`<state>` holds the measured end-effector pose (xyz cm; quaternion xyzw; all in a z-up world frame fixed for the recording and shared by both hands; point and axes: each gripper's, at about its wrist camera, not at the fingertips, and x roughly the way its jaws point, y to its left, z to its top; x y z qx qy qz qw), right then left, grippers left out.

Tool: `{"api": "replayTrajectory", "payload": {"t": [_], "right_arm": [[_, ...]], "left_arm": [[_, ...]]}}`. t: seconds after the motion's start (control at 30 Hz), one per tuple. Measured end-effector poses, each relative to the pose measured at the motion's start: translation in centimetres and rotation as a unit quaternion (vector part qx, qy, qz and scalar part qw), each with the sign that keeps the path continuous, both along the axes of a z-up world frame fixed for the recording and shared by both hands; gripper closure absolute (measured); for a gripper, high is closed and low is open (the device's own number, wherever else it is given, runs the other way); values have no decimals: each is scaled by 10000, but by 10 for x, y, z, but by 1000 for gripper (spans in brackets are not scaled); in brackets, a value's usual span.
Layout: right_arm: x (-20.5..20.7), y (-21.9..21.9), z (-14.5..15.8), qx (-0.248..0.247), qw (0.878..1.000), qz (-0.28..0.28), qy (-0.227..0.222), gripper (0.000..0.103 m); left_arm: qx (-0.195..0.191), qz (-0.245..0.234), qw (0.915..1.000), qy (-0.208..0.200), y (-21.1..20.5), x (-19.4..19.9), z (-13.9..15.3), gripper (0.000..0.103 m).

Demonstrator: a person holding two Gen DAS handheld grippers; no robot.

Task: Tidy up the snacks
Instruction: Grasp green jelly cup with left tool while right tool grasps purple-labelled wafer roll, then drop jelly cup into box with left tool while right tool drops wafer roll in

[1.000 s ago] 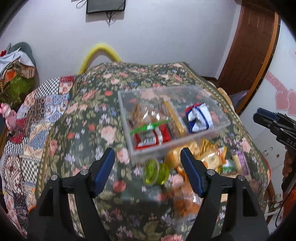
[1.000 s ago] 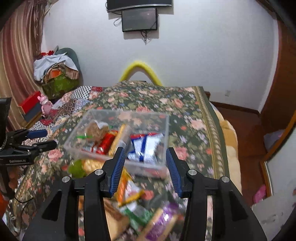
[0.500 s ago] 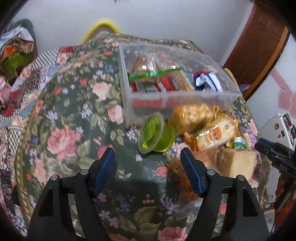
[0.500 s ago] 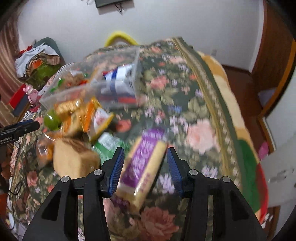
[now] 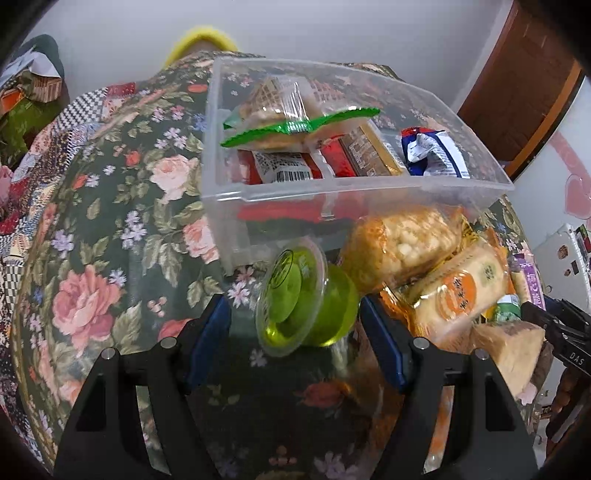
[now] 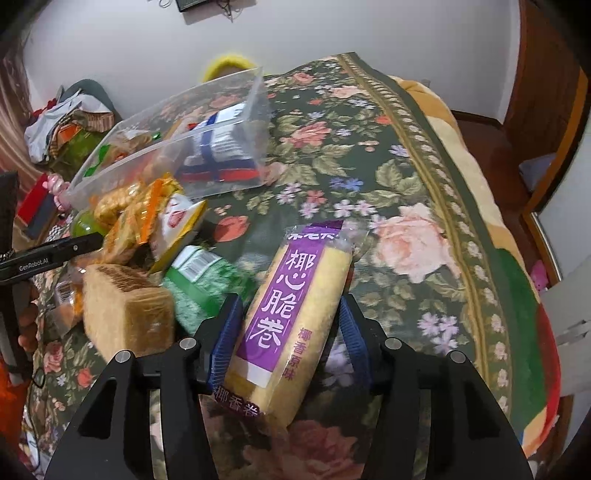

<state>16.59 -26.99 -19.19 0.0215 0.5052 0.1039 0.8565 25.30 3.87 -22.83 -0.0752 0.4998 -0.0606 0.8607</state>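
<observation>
Left tool (image 5: pixel 295 325): spread wide, a green jelly cup (image 5: pixel 306 299) lying on its side between its tips, no contact evident.
Ahead of it: clear divided box (image 5: pixel 332 192) holding packets, on the floral bedspread (image 5: pixel 110 221).
Right tool (image 6: pixel 290 321): spread wide around a purple-labelled wafer-roll pack (image 6: pixel 295 306), not clearly gripping.
To its left: a loose snack heap with a toast slice (image 6: pixel 125 310).

A dark green blanket with pink roses (image 6: pixel 406 155) covers the bed, with a checked patchwork quilt (image 5: pixel 88 107) beside it. A yellow curved bar (image 5: pixel 201 35) rises at the far end against the plain white wall (image 6: pixel 332 29). A heap of clothes (image 6: pixel 62 118) lies at the left. A brown wooden door (image 5: pixel 524 88) stands at the right.
</observation>
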Motion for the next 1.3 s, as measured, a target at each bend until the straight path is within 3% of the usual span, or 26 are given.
{"api": "replayTrajectory", "payload": {"t": [0.17, 0.3, 0.63, 0.73, 0.8, 1.07, 1.3], "right_arm": [[2, -4, 0, -91, 9998, -93, -127, 57], [5, -4, -1, -102, 9996, -161, -222, 60], [3, -11, 4, 90, 9993, -291, -211, 63], [0, -13, 9, 156, 9991, -326, -235, 70], [-2, -14, 17, 230, 9987, -312, -327, 81], [-5, -10, 21, 88, 9992, -206, -345, 82], [-3, -10, 38, 262, 9981, -212, -519, 82]], "left_arm": [[-93, -38, 9999, -27, -3, 8, -6, 35], [-134, -112, 9998, -117, -7, 3, -5, 48], [-176, 69, 9998, -119, 5, -13, 5, 48], [-182, 117, 9996, -192, 9, -22, 14, 49], [-171, 138, 9994, -253, 11, -26, 20, 49], [-55, 129, 9977, -669, 13, -45, 56, 49], [-11, 32, 9946, -1034, 4, -49, 87, 49]]}}
